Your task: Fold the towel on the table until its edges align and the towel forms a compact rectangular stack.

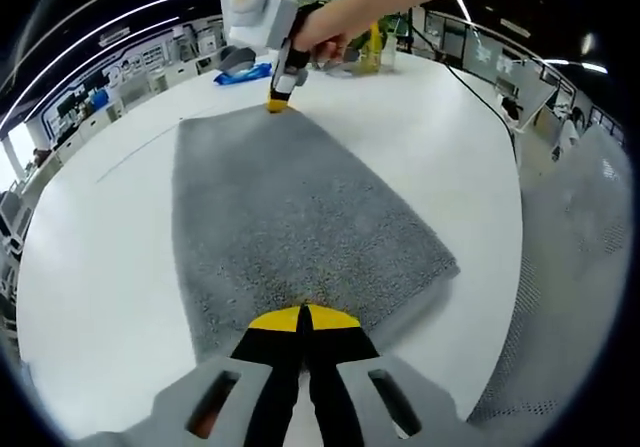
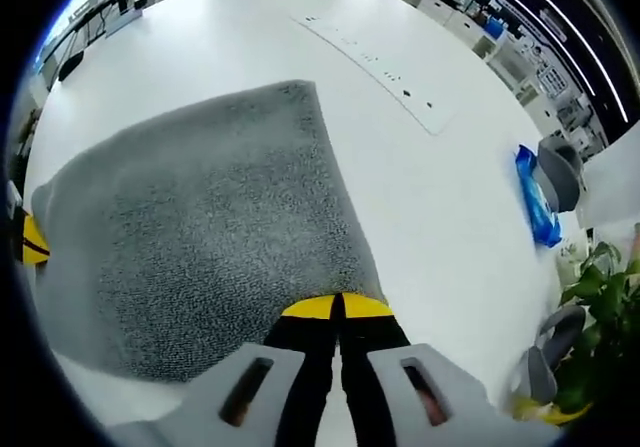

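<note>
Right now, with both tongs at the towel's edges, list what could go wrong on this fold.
1. Both tongs look shut right at the grey towel's rim, the left tongs near, the right tongs far; a shallow pinch could slip off when lifted.
2. The towel already looks doubled; catching one layer only would skew the edges.
3. The blue packet and the plant stand close to the right tongs; a wide swing might hit them.

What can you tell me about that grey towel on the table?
The towel is grey and looks like nubby terry cloth. It lies flat on the white table, seemingly folded over already, with a lower layer showing along one side. The left gripper is closed on the middle of one short edge, and the right gripper on the opposite edge. Nothing else touches it.
</note>
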`<state>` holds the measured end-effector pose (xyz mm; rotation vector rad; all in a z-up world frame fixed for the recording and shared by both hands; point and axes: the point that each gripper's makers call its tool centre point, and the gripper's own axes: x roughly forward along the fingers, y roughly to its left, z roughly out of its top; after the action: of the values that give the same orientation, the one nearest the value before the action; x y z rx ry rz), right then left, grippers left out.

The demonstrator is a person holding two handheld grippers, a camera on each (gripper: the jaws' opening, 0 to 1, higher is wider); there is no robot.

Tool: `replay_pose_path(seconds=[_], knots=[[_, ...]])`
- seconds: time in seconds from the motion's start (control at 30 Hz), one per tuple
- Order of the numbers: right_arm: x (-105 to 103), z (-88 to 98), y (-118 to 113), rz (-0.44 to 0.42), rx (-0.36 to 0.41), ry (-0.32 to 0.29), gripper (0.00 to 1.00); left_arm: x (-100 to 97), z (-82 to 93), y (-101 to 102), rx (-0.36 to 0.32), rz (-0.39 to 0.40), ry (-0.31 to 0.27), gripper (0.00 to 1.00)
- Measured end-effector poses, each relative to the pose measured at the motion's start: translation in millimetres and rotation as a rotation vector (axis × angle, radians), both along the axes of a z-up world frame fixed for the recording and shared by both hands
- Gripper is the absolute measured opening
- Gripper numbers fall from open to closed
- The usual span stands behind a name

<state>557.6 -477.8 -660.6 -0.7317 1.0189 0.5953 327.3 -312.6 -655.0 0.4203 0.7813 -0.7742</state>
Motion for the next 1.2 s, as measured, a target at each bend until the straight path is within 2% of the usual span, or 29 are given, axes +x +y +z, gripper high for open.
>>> replay_pose_path(seconds=[0.2,0.47,0.93,1.17,1.2], knots=[[4,1.2,4,0.039,-0.028,0.0,0.0,-3.6,-0.2,-19,0.021,-0.076,-0.009,0.01],[12,1.9,6,0.071,-0.059,0.0,0.0,-10.3,-0.1,-43,0.005,-0.133,-0.009,0.01],[24,3.2,7,0.056,0.001,-0.016,0.0,-12.5,-0.3,-74,0.006,-0.212,-0.02,0.01],[27,3.1,7,0.042,0.04,-0.042,0.0,-13.2,-0.3,-77,0.015,-0.221,-0.028,0.01],[28,3.2,6,0.01,0.059,-0.047,0.0,-13.3,-0.4,-77,0.017,-0.221,-0.029,0.01]])
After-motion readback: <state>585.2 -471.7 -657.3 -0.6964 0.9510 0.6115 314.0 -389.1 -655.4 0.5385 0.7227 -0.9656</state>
